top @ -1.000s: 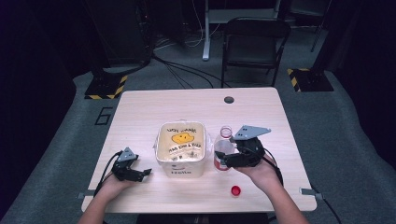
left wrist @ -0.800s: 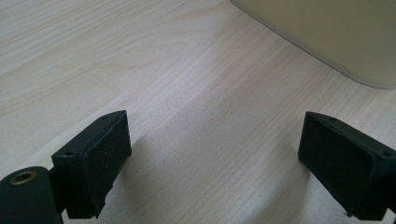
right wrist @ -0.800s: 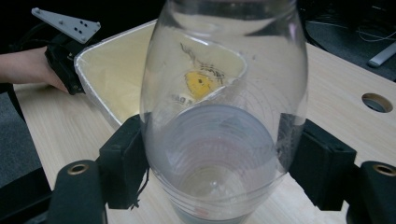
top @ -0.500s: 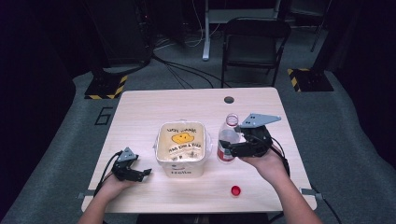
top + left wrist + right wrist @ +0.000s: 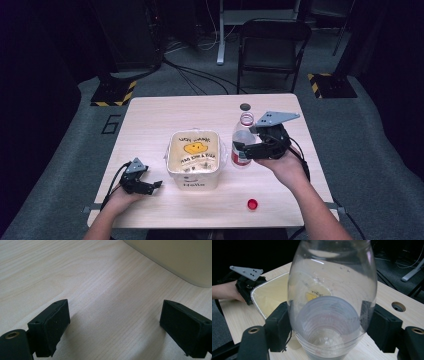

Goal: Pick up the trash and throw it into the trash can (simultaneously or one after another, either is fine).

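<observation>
On the desk [image 5: 150, 120], the uncapped bottle [image 5: 242, 142] is clamped by the right gripper [image 5: 250, 150] beside the tub [image 5: 195, 172], likely for pouring; the left gripper [image 5: 152, 186] fingers [image 5: 52, 325] are spread wide, empty, near the front-left corner.

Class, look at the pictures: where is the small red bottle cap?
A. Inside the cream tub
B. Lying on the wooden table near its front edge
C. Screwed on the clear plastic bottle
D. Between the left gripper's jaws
B: the small red bottle cap lies on the light wooden table, apart from the open-necked clear plastic bottle that the right gripper holds.
</observation>
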Motion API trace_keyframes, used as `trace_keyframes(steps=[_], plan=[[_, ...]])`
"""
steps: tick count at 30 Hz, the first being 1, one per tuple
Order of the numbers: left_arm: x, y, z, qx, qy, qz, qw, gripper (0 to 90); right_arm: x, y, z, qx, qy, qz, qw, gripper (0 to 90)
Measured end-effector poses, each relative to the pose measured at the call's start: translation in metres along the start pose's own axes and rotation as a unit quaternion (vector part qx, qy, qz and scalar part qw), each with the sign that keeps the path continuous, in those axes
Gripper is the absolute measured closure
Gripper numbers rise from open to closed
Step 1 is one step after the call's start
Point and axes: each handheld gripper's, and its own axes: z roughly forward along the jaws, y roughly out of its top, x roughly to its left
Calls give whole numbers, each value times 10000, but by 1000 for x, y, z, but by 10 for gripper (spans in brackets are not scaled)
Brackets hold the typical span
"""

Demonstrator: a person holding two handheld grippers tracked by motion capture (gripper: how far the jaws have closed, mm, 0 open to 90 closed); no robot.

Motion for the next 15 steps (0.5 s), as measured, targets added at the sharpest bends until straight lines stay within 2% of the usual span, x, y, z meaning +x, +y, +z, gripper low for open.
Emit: trace_keyframes(steps=[2,3,15], plan=[[1,0,0,-20,31,50,10000,90,0,5,-1,-12,-12,-44,10000,267],[0,0,1,-32,15,-5,10000,90,1,9,-1,-9,-22,-25,10000,267],[1,0,0,13,12,53,10000,90,2,38,-7,-88,26,-68,9999,267]])
